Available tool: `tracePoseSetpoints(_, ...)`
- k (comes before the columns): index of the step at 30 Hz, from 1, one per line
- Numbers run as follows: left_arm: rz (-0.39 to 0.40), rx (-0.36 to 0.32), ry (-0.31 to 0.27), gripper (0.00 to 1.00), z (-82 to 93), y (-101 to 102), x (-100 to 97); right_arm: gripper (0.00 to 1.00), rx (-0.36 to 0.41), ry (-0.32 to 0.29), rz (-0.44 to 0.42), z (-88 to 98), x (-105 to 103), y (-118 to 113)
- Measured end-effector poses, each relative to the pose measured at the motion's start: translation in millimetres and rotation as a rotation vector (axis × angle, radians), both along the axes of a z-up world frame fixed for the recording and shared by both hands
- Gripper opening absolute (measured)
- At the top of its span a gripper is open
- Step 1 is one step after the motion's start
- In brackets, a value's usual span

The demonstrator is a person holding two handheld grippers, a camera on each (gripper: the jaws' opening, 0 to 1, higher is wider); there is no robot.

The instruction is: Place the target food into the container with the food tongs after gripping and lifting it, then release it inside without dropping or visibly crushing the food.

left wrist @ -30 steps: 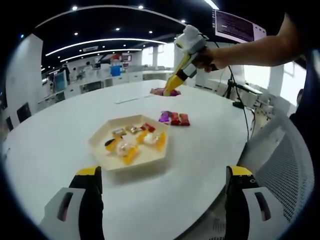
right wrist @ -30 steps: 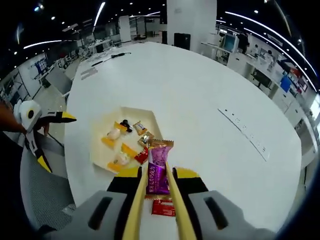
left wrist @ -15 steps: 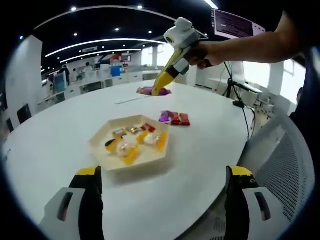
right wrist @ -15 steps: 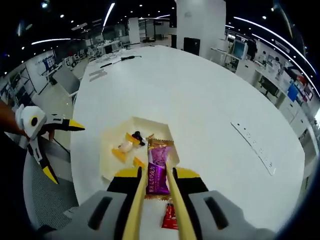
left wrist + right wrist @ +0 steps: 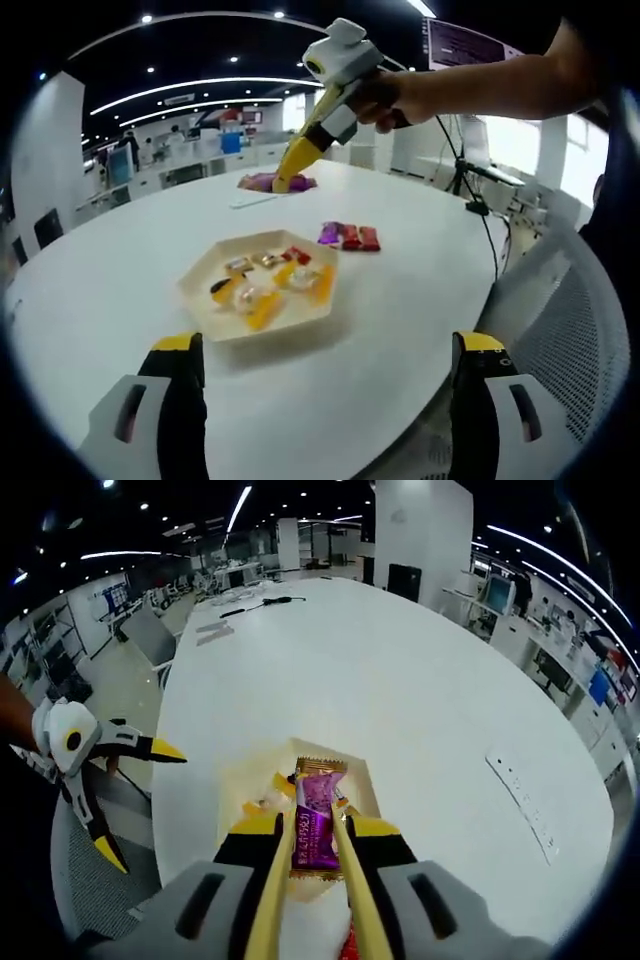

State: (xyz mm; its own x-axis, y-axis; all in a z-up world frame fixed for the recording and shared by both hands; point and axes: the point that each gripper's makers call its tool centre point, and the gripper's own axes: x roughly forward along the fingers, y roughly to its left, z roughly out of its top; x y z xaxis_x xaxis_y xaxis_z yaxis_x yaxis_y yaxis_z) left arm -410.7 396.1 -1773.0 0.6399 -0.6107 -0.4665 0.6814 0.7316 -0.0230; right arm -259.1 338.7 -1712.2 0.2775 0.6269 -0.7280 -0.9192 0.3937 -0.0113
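Note:
A cream hexagonal tray [image 5: 200, 300] with several wrapped candies lies on the white round table [image 5: 400, 290]. In the left gripper view my right gripper [image 5: 290, 165], held by a person's hand, hangs high above the table behind the tray, shut on a purple candy bar [image 5: 262, 182]. The right gripper view looks down along yellow tongs [image 5: 270, 900] clamped on that purple bar [image 5: 317, 825], with the tray [image 5: 362, 780] directly underneath. My left gripper [image 5: 320, 420] stands open at the table's near edge; the same gripper [image 5: 120, 790] shows open at the left of the right gripper view.
Three wrapped bars, purple and red [image 5: 349, 236], lie on the table right of the tray. A mesh office chair [image 5: 570, 330] stands close at the right edge. A flush socket strip [image 5: 520, 800] sits in the tabletop. Desks and screens fill the room behind.
The right gripper carried the purple bar further left, from over the loose bars to above the tray. The left gripper stayed still and open.

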Motion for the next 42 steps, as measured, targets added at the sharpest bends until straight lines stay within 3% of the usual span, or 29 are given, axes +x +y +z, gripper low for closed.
tracePoseSetpoints(11,0.004,0.003,0.003,0.99,-1.1,1,0.1,0.24,0.007,-0.012,0.069,6.8,-7,27)
tracePoseSetpoints(42,0.009,0.010,0.002,0.98,-1.5,3,0.6,0.26,0.035,-0.051,0.080,18.7,4,22)
